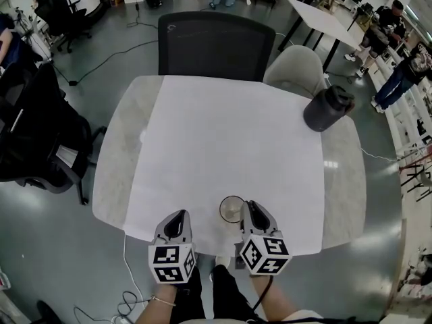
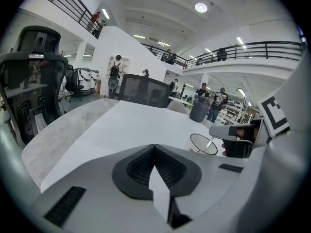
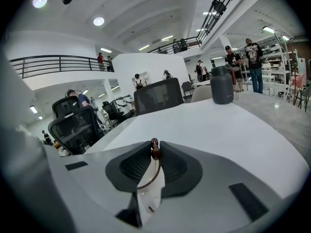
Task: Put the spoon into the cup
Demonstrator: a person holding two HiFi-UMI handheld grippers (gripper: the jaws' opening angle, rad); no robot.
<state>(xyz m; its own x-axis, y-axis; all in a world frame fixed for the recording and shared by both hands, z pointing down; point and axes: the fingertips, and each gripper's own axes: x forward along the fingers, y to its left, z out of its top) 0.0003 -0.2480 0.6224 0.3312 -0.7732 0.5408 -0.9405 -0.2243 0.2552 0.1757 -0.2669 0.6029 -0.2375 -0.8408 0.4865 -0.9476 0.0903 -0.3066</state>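
A clear glass cup point(image 1: 231, 208) stands on the white sheet near the table's front edge. My right gripper point(image 1: 250, 209) hangs just to the right of it, shut on a thin spoon with a dark red knob point(image 3: 155, 152) showing between the jaws. In the left gripper view the spoon's shaft point(image 2: 212, 141) slants from the right gripper point(image 2: 239, 139) down into the cup point(image 2: 203, 143). Part of the cup's rim point(image 3: 148, 181) shows under the right gripper point(image 3: 155, 152). My left gripper point(image 1: 178, 219) point(image 2: 154, 152) is shut on nothing, to the left of the cup.
A dark grey jug point(image 1: 329, 108) stands at the table's far right corner. A black chair point(image 1: 216, 44) and a pale chair point(image 1: 295, 69) stand behind the marble table point(image 1: 115, 154). More office chairs are to the left, and people stand far off.
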